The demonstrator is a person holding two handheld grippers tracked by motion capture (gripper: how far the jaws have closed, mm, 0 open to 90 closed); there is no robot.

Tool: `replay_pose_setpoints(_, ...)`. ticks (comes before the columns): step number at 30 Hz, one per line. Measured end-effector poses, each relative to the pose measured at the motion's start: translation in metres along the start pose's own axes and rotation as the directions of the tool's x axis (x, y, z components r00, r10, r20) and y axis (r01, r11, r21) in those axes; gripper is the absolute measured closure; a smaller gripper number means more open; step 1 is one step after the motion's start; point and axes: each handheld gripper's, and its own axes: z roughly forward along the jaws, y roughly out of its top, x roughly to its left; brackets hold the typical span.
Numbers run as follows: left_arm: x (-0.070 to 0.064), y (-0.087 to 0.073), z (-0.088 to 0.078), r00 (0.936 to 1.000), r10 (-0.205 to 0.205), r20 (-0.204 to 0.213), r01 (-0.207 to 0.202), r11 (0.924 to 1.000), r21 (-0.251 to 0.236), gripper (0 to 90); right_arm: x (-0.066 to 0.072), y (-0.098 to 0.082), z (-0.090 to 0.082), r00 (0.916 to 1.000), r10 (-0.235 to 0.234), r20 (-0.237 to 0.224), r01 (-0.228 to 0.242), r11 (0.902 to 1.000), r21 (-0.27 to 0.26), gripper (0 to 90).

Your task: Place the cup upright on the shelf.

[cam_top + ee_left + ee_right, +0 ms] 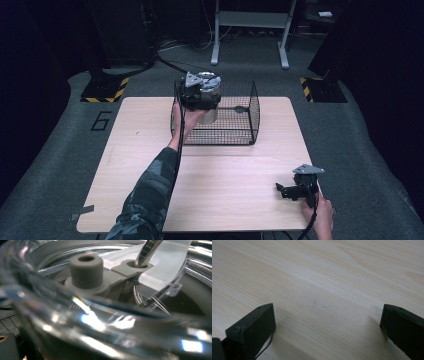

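A: Tabletop first, nearest edge: what sits there?

B: Near the front right corner of the pale wooden table point(210, 190), the right gripper point(283, 190) rests low over the wood in the person's right hand point(320, 215). The right gripper view looks along its two black jaws, which stand wide apart with bare wood grain between them and nothing held.

A: And the other arm?

B: A camouflage-patterned sleeve point(147, 195) runs from the front edge up the left half of the table towards the back. The left hand point(192, 117) carries the left gripper point(200, 92) at the near left corner of a black wire basket point(250, 107) that stands at the table's far edge.

A: What is in its tongs?

B: The left gripper view sits right up against a clear glass jar point(105, 325): a curved, shiny rim fills the foreground, and beyond it lie a grey rubber stopper point(86, 271) and a wire clasp point(147, 250). In the high view a pale cylinder shows just beneath the gripper, inside the basket. I cannot tell how its jaws stand; they are hidden by the glass.

A: Beyond the table?

B: Grey carpet and white frame legs point(250, 30).
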Motion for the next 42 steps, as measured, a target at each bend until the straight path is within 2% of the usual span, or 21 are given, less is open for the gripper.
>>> replay_pose_setpoints(3, 0.002, -0.001, 0.009, 0.9995, -0.029, -0.011, 0.029, 0.9996, -0.004, 2.6, 0.0, 0.0, 0.0, 1.0, -0.002, 0.001, 0.002, 1.0, -0.001, 0.0)
replay_pose_setpoints(8, 0.009, -0.004, 0.02, 0.9988, -0.043, -0.021, 0.043, 0.9991, 0.002, 2.6, 0.0, 0.0, 0.0, 1.0, -0.005, 0.001, 0.005, 1.0, -0.002, 0.0)
replay_pose_setpoints(13, 0.015, -0.009, 0.031, 0.9953, -0.083, -0.051, 0.084, 0.9964, 0.015, 2.6, 0.0, 0.0, 0.0, 1.0, -0.004, 0.001, 0.004, 1.0, -0.002, 0.0)
replay_pose_setpoints(16, 0.016, -0.013, 0.04, 0.9933, -0.087, -0.076, 0.09, 0.9954, 0.031, 2.6, 0.0, 0.0, 0.0, 1.0, -0.004, 0.001, 0.005, 1.0, -0.002, 0.0)
replay_pose_setpoints(26, 0.022, -0.026, 0.057, 0.9913, -0.106, -0.077, 0.112, 0.9904, 0.08, 2.6, 0.0, 0.0, 0.0, 1.0, -0.004, 0.005, 0.004, 1.0, -0.006, 0.0)
replay_pose_setpoints(30, 0.021, -0.031, 0.066, 0.9896, -0.104, -0.099, 0.115, 0.9873, 0.11, 2.6, 0.0, 0.0, 0.0, 1.0, -0.005, 0.005, 0.005, 1.0, -0.006, 0.0)
replay_pose_setpoints(40, 0.021, -0.037, 0.076, 0.9891, -0.107, -0.101, 0.12, 0.9828, 0.14, 2.6, 0.0, 0.0, 0.0, 1.0, -0.001, 0.005, 0.001, 1.0, -0.006, 0.0)
replay_pose_setpoints(42, 0.022, -0.038, 0.079, 0.989, -0.116, -0.092, 0.129, 0.9793, 0.156, 2.5, 0.0, 0.0, 0.0, 1.0, -0.002, 0.004, 0.002, 1.0, -0.005, 0.0)
